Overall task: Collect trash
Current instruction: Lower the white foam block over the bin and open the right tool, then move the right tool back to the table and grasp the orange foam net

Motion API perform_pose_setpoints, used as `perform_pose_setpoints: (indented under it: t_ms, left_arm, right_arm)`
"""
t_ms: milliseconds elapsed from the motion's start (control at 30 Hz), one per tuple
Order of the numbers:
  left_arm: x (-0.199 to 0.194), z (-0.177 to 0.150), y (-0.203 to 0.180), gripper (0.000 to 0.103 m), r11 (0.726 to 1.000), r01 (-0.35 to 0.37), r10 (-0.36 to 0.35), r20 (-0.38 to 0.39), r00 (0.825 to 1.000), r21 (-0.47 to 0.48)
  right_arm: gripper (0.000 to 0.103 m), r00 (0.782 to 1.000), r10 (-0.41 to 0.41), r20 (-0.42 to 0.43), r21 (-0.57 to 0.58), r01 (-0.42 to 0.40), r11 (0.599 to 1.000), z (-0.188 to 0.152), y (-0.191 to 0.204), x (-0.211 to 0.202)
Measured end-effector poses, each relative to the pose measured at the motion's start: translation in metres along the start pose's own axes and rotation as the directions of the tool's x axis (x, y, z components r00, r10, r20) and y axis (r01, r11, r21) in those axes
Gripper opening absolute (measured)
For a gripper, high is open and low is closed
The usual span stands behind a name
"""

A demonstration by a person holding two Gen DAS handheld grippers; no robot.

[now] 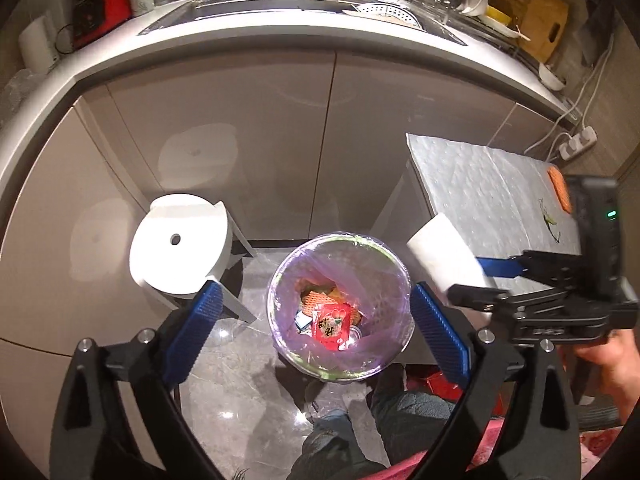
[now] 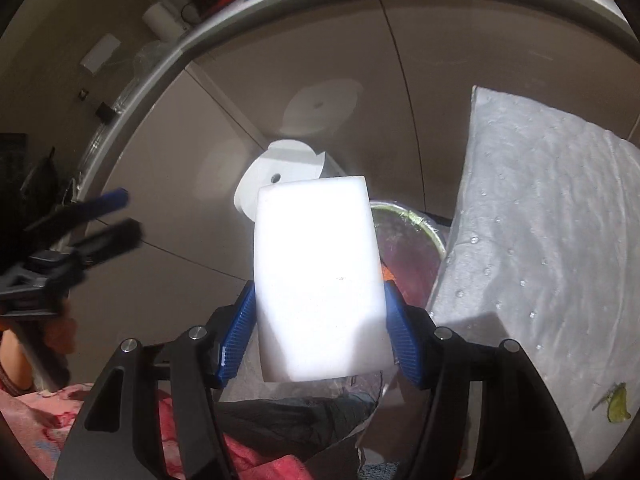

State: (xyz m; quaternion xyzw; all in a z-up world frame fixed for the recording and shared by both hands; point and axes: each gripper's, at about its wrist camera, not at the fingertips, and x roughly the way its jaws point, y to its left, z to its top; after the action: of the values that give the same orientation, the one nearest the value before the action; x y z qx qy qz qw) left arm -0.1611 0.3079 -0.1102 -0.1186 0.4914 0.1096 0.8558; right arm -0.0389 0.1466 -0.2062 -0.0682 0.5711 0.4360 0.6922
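**Foam block held beside the bin**

The right gripper (image 2: 320, 336) has its two blue fingers (image 2: 236, 340) pressed against the sides of a white foam block (image 2: 318, 276), which stands up between them and juts well past the tips. In the left wrist view the same block (image 1: 444, 258) hangs just to the right of the trash bin (image 1: 280, 344), above its rim and in front of the table's edge.

The left gripper (image 1: 316, 328) is spread wide with nothing between its fingers (image 1: 198, 328); the bin shows in the gap below it. The bin is lined with a clear purple bag and holds wrappers, among them a red packet (image 1: 332, 324) and an orange one.

Left of the bin stands a white stool (image 1: 176, 248) on the grey floor. To the right is a table (image 1: 492, 196) under a silver cover, with a green leaf (image 2: 618, 402) and an orange scrap (image 1: 558, 188) lying on it. Behind runs a row of pale cabinet doors (image 1: 256, 140) under a counter with a sink (image 1: 280, 14).
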Motion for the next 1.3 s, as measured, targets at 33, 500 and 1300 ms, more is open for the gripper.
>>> perform_pose_setpoints:
  t_ms: [33, 500, 1300]
  left_arm:
    - [-0.004, 0.001, 0.002, 0.092, 1.000, -0.012, 0.012, -0.003, 1.000, -0.005]
    - [-0.024, 0.007, 0.006, 0.095, 0.995, -0.091, 0.091, 0.012, 0.996, -0.045]
    - [-0.017, 0.066, -0.173, 0.095, 0.965, 0.109, -0.133, 0.086, 0.987, 0.238]
  right_arm:
    - [0.063, 1.000, -0.002, -0.025, -0.009, 0.002, 1.000, 0.002, 0.001, 0.015]
    - [0.090, 0.972, -0.144, -0.186, -0.115, 0.124, 0.986, 0.016, 0.010, 0.114]
    - [0.101, 0.824, -0.516, 0.233, 0.399, 0.402, 0.824, -0.057, -0.215, -0.208]
